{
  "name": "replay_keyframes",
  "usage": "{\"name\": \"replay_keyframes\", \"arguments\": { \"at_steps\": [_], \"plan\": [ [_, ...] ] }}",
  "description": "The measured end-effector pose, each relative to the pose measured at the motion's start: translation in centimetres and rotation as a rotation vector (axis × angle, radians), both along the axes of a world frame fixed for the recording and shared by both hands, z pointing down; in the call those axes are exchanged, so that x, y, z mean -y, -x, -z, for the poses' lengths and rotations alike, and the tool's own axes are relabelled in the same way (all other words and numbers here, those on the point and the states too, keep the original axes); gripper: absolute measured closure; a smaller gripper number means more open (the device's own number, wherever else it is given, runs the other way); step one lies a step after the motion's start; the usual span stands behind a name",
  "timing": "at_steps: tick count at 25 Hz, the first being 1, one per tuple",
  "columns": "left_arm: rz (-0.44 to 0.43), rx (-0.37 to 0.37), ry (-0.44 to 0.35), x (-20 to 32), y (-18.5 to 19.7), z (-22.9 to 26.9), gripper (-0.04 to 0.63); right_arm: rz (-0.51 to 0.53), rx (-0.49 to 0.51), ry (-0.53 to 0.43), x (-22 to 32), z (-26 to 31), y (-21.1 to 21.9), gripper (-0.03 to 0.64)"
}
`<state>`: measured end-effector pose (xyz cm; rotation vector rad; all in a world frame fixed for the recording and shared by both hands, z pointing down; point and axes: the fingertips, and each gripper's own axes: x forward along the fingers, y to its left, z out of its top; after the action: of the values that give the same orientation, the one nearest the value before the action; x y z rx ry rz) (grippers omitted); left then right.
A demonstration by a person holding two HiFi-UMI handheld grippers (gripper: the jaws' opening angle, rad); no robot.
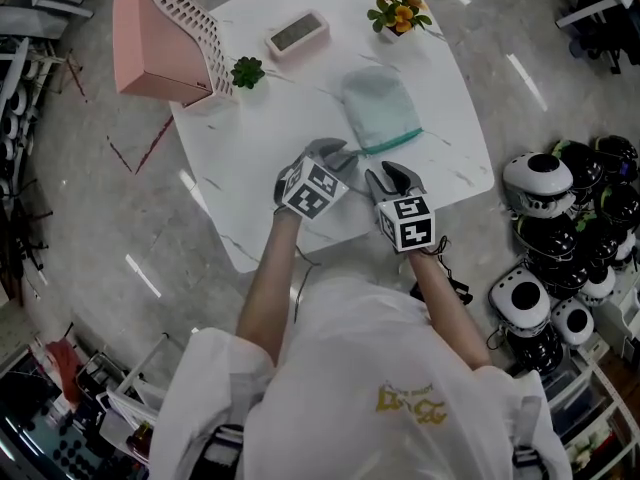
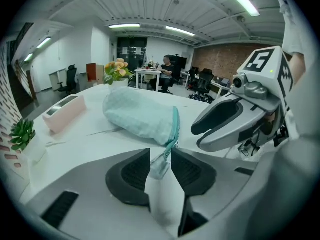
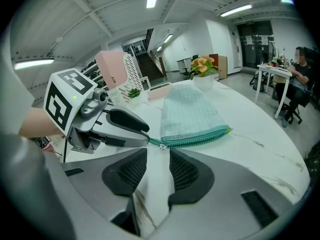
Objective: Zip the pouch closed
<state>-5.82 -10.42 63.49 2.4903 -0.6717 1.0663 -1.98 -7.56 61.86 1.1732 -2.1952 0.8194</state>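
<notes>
A mint-green fabric pouch (image 1: 380, 106) lies on the white table (image 1: 250, 168), its teal zipper edge (image 1: 392, 143) facing me. My left gripper (image 1: 345, 156) is at the zipper's left end. In the left gripper view the pouch's (image 2: 140, 116) end tab (image 2: 159, 166) lies between the jaws of this gripper (image 2: 160, 159), and the pads do not clearly press on it. My right gripper (image 1: 385, 178) hovers just beside it, open. In the right gripper view the small zipper pull (image 3: 161, 147) sits just beyond its jaw tips (image 3: 159, 156), and the zipper (image 3: 197, 140) runs off to the right.
A pink slatted rack (image 1: 165, 38) stands at the table's far left corner, with a small green plant (image 1: 247, 71) beside it. A flat pinkish box (image 1: 297, 33) and a flower pot (image 1: 400, 10) are at the back. Black-and-white helmets (image 1: 560, 228) are piled on the floor at right.
</notes>
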Motion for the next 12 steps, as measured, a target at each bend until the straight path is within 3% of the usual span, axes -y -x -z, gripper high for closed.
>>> {"name": "replay_keyframes", "arguments": {
  "at_steps": [6,12],
  "plan": [
    [-0.048,0.009,-0.031,0.3,-0.1,0.6,0.437,-0.007,-0.003,0.01,0.2,-0.3,0.5,0.463],
    [-0.185,0.101,-0.032,-0.1,-0.8,-1.1,0.449,-0.016,-0.026,0.019,0.5,-0.8,0.6,0.463]
  ]
}}
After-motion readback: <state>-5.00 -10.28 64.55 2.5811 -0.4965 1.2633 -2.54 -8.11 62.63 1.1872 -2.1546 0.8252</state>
